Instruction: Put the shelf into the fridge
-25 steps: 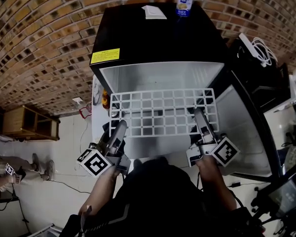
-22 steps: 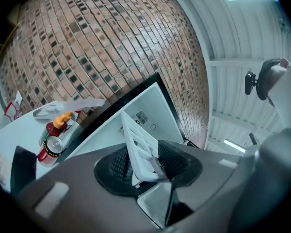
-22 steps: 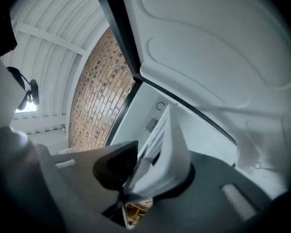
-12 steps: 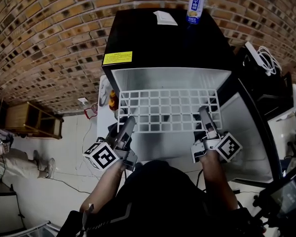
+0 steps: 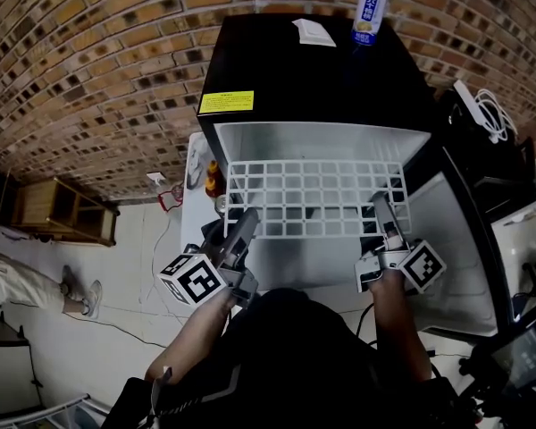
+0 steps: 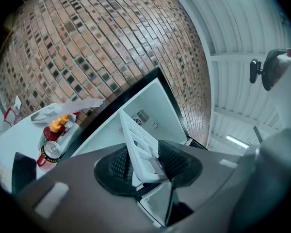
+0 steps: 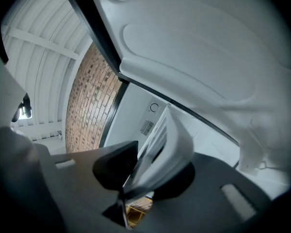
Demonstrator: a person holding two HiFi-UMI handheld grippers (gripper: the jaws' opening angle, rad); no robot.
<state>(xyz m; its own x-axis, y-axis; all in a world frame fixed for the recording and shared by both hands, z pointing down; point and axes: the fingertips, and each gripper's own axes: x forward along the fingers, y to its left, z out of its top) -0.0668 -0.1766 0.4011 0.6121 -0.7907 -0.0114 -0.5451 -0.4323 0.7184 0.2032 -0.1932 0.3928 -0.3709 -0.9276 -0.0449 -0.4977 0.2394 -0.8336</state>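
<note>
In the head view the white grid shelf [image 5: 313,195] lies flat in the mouth of the open black fridge [image 5: 313,79], above its white interior [image 5: 313,141]. My left gripper [image 5: 247,220] is shut on the shelf's near left corner. My right gripper [image 5: 381,207] is shut on the near right corner. The left gripper view shows the shelf [image 6: 138,137] edge-on, pinched between the dark pads of my left gripper [image 6: 148,166], with the fridge's back wall beyond. In the right gripper view the shelf [image 7: 167,140] is clamped in my right gripper [image 7: 145,174] beside the door liner [image 7: 194,57].
The fridge door [image 5: 451,239] stands open to the right. A can [image 5: 369,14] and a paper [image 5: 314,32] sit on the fridge top. Bottles [image 5: 213,179] and a can [image 6: 51,150] stand on a white table left of the fridge. A wooden crate [image 5: 58,222] is on the floor.
Both grippers have kept their hold and the shelf has edged a little further into the fridge opening. A person at the left edge has moved mostly out of view.
</note>
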